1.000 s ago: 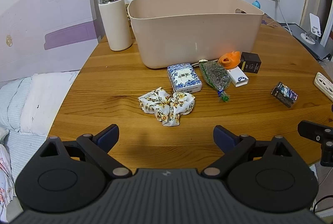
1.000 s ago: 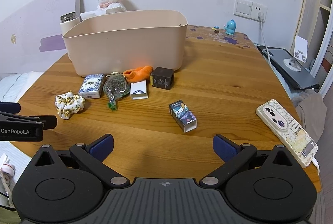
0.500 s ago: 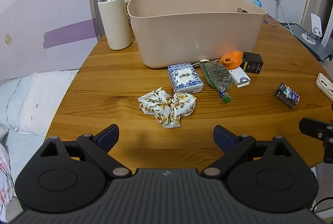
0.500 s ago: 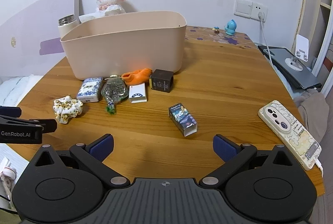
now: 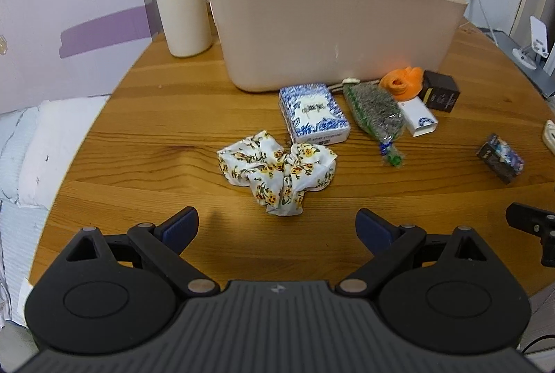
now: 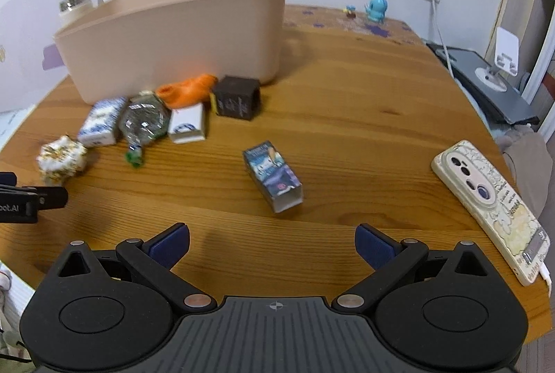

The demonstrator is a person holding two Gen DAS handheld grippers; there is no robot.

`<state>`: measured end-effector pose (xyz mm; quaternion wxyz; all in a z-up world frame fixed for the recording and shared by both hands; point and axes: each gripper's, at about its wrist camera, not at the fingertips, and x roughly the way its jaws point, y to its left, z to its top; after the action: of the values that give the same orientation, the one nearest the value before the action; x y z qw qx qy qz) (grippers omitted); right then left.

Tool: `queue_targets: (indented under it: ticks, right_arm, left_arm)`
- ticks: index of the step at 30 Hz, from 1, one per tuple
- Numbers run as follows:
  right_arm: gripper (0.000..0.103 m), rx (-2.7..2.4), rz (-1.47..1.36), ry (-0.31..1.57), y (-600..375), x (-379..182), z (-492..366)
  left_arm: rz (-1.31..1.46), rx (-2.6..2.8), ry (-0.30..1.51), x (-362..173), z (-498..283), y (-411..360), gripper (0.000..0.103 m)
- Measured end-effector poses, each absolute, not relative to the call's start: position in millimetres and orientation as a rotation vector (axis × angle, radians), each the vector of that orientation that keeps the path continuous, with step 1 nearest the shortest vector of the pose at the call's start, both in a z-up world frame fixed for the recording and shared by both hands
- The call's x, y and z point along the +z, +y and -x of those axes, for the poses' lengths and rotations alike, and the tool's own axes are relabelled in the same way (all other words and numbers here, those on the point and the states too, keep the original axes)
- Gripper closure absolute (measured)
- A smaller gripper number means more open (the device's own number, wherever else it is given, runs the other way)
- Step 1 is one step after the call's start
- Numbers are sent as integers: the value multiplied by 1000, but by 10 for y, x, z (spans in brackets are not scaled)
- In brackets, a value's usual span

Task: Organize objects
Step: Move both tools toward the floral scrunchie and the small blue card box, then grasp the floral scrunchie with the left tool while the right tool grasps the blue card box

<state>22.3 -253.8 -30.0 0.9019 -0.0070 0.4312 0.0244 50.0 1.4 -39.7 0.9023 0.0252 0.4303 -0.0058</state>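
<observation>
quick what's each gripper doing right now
left gripper: open, holding nothing, above the floral scrunchie.
right gripper: open, holding nothing.

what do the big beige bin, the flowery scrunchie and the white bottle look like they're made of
Beige bin: probably matte plastic, with smooth seamless walls and a rolled rim. Flowery scrunchie: thin printed fabric, crumpled into soft folds. White bottle: matte coated body and shiny metal-looking cap, likely steel.

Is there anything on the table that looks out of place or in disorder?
Nothing is spilled or broken. The small items lie loose before the beige bin: the floral scrunchie is crumpled, and the colourful small box lies apart, askew on its side.
</observation>
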Motion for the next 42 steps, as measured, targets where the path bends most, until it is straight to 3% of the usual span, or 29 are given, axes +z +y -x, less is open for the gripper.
queue_targets:
  ticks: [20, 22, 24, 26, 27, 29, 31, 32, 35, 42]
  right_arm:
    - [0, 173, 84, 875, -2599, -457, -824]
    - [5, 180, 95, 864, -2580, -450, -801]
    - [18, 210, 96, 855, -2565, -421, -761]
    - [37, 231, 105, 843, -2531, -397, -724]
    - [43, 241, 106, 840, -2514, -388, -712]
    - [68, 254, 115, 835, -2476, -364, -686]
    - [81, 259, 114, 835, -2457, -344, -673]
    - [82, 266, 101, 838, -2465, -334, -668]
    - [82, 276, 68, 815, -2486, -251, -665]
    - [82, 269, 56, 628, -2496, 335, -720]
  left_arm:
    - [-60, -92, 931, -580, -961, 123, 0]
    - [-59, -95, 925, -583, -970, 134, 0]
    - [-56, -92, 906, -589, -945, 143, 1]
    - [-55, -91, 878, -572, -906, 155, 13]
    - [-53, -95, 868, -549, -896, 165, 25]
    - [-47, -91, 860, -520, -891, 175, 46]
    - [-34, -93, 861, -494, -895, 201, 76]
    - [-27, -97, 865, -485, -901, 214, 81]
    - [-22, -110, 875, -457, -890, 231, 91]
    - [-35, -133, 757, 11, -800, 237, 92]
